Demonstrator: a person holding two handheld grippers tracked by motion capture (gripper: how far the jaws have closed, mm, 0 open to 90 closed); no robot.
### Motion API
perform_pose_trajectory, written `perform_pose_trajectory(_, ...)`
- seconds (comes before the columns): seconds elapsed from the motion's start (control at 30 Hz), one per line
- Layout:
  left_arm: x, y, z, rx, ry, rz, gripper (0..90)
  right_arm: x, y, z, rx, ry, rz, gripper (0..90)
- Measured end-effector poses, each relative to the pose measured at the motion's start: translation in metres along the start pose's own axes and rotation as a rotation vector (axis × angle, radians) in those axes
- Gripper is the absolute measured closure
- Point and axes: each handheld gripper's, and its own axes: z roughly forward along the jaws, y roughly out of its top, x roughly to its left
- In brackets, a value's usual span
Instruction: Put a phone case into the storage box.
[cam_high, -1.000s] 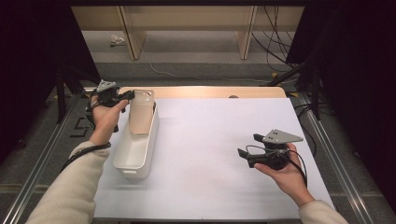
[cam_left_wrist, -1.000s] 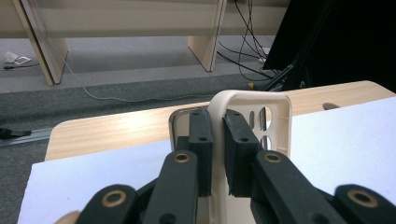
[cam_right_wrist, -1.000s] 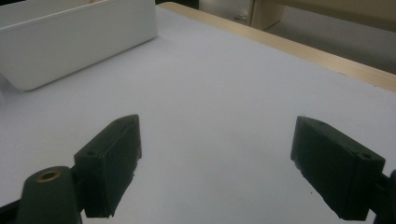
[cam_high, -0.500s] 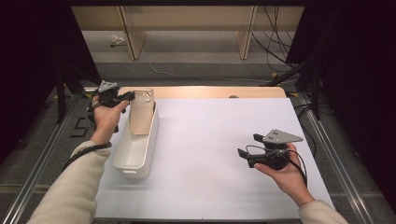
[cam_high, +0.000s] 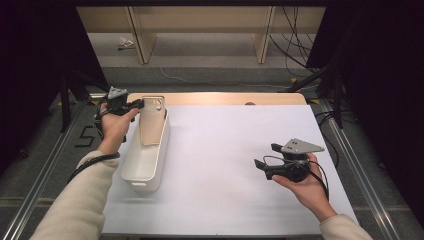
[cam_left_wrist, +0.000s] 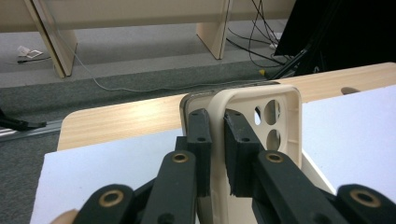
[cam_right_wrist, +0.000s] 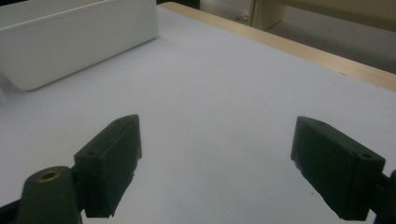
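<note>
Nothing has shifted: left gripper (cam_left_wrist: 213, 140) still pinches the phone case (cam_left_wrist: 261, 112) (upright in the white bin (cam_high: 145, 165)); right gripper (cam_right_wrist: 215, 163) gapes empty.

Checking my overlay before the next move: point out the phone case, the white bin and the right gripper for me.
phone case (cam_left_wrist: 280, 119): left gripper view, camera-cutout corner.
white bin (cam_high: 146, 165): high view, bare inner floor.
right gripper (cam_high: 266, 156): high view, midway between its open jaws.

A white sheet (cam_high: 235, 165) is spread over the wooden table (cam_high: 220, 98); a white bin (cam_high: 145, 162) is set on its left part.
</note>
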Motion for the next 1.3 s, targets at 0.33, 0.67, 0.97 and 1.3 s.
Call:
perform_pose_trajectory(0.33, 0.000, 0.002, -0.001, 0.039, 0.035, 0.055, 73.1, 0.000, 0.000, 0.000, 0.001, 0.000, -0.001, 17.0)
perform_pose_trajectory(0.67, -0.008, 0.005, -0.016, 0.025, 0.005, 0.036, 56.6, 0.000, 0.000, 0.000, 0.002, -0.001, -0.002, 17.0)
perform_pose_trajectory(0.97, -0.024, -0.001, -0.043, 0.005, -0.081, -0.015, 35.2, 0.000, 0.000, 0.000, 0.002, -0.003, 0.000, 16.8)
perform_pose_trajectory(1.3, -0.045, -0.004, -0.067, 0.012, -0.138, 0.044, 14.9, 0.000, 0.000, 0.000, 0.002, -0.002, 0.002, 16.8)
